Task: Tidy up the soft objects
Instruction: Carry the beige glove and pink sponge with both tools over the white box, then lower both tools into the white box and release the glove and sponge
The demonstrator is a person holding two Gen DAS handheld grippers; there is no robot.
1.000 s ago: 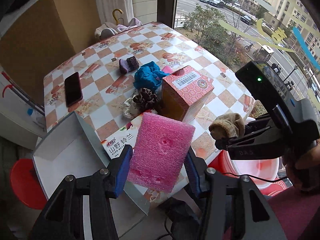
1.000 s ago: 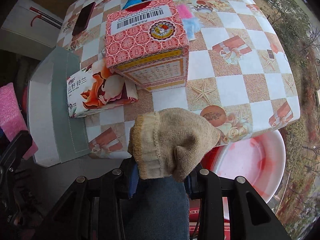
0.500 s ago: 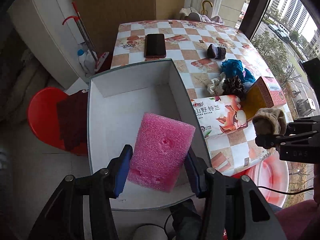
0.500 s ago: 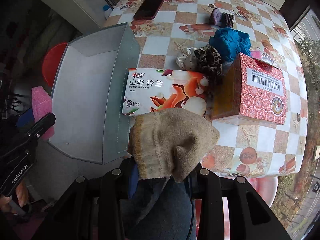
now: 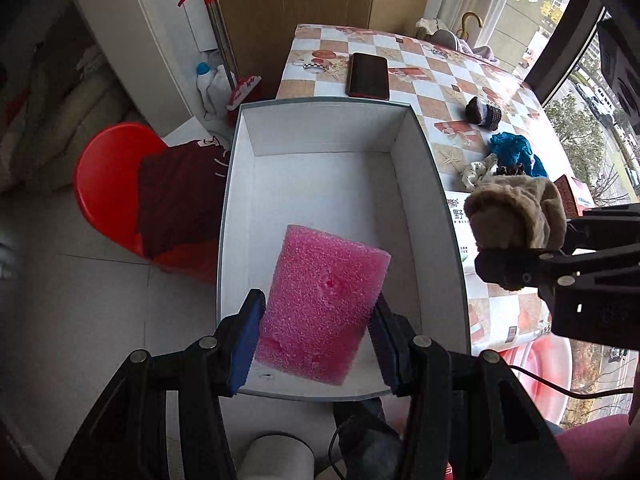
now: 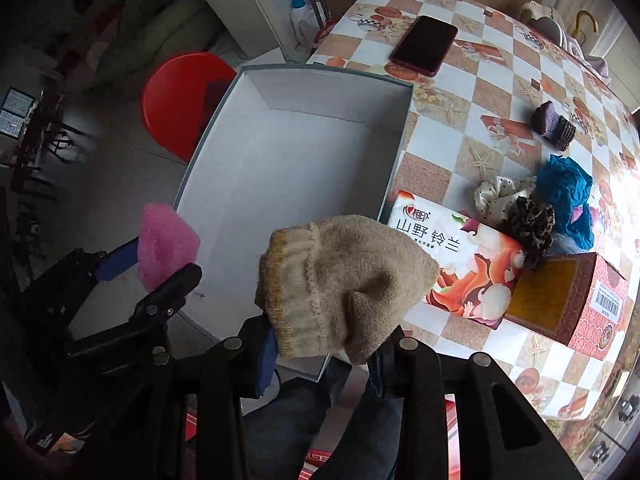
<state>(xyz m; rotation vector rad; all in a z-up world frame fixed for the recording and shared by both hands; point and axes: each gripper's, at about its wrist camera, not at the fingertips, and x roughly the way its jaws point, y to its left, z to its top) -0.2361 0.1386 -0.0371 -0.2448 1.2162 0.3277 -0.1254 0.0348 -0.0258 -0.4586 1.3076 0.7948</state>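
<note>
My left gripper (image 5: 316, 336) is shut on a pink foam sponge (image 5: 320, 304) and holds it over the near end of an open white box (image 5: 320, 184). The sponge also shows in the right wrist view (image 6: 166, 248). My right gripper (image 6: 324, 348) is shut on a beige sock (image 6: 340, 284), held above the box's right rim (image 6: 394, 176); the sock shows in the left wrist view (image 5: 516, 216) too. On the checkered table (image 6: 480, 92) lie a purple sock (image 6: 554, 124), a blue cloth (image 6: 568, 192) and scrunchies (image 6: 516, 208).
A tissue pack (image 6: 464, 272) and a red carton (image 6: 572, 300) sit on the table right of the box. A phone (image 6: 424, 46) lies at the far end. A red stool (image 5: 116, 184) with dark cloth stands left of the box. A pink basin (image 5: 536, 372) sits below the table.
Both grippers have swung left from the table toward the box. The sponge is now over the box's near end, and the sock is close to its right rim.
</note>
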